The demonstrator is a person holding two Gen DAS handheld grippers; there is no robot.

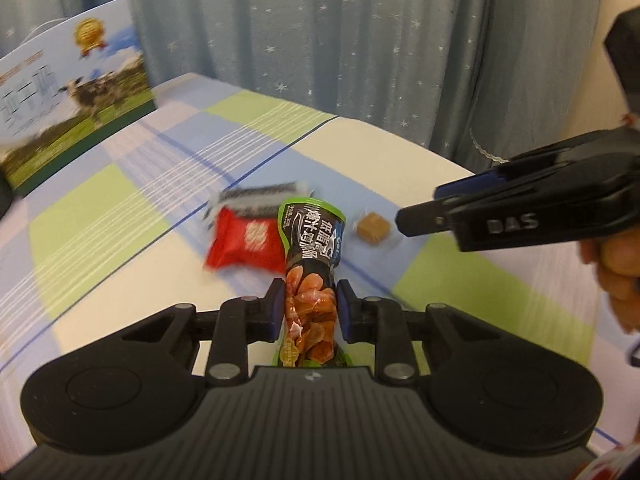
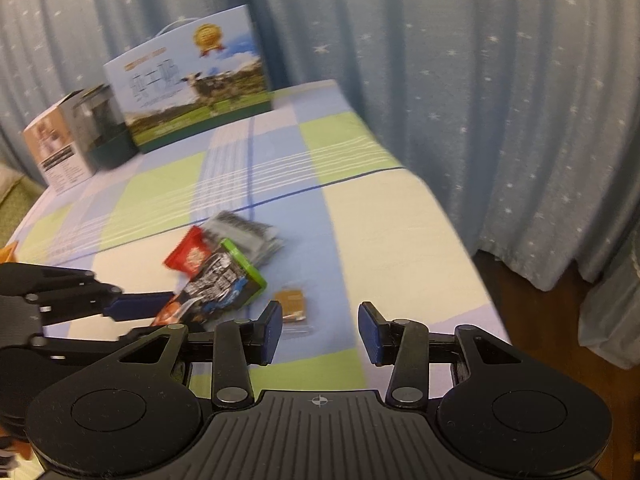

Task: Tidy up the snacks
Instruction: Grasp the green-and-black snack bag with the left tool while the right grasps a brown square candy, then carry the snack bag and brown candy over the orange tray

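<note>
My left gripper (image 1: 310, 309) is shut on a long black-and-green snack packet (image 1: 311, 276) and holds it above the checked tablecloth; the packet also shows in the right wrist view (image 2: 218, 284). A red snack packet (image 1: 246, 245) lies just behind it, partly over a grey-and-white packet (image 1: 260, 196). A small brown wrapped candy (image 1: 373, 227) lies to the right on the cloth, and shows in the right wrist view (image 2: 292, 305). My right gripper (image 2: 319, 332) is open and empty, just right of the candy; it also shows in the left wrist view (image 1: 420, 216).
A large box with a cow picture (image 2: 192, 84) stands at the back of the table, with a smaller grey box (image 2: 76, 136) beside it. A blue starred curtain (image 2: 480, 80) hangs behind and to the right. The table's right edge (image 2: 452, 216) drops to a wooden floor.
</note>
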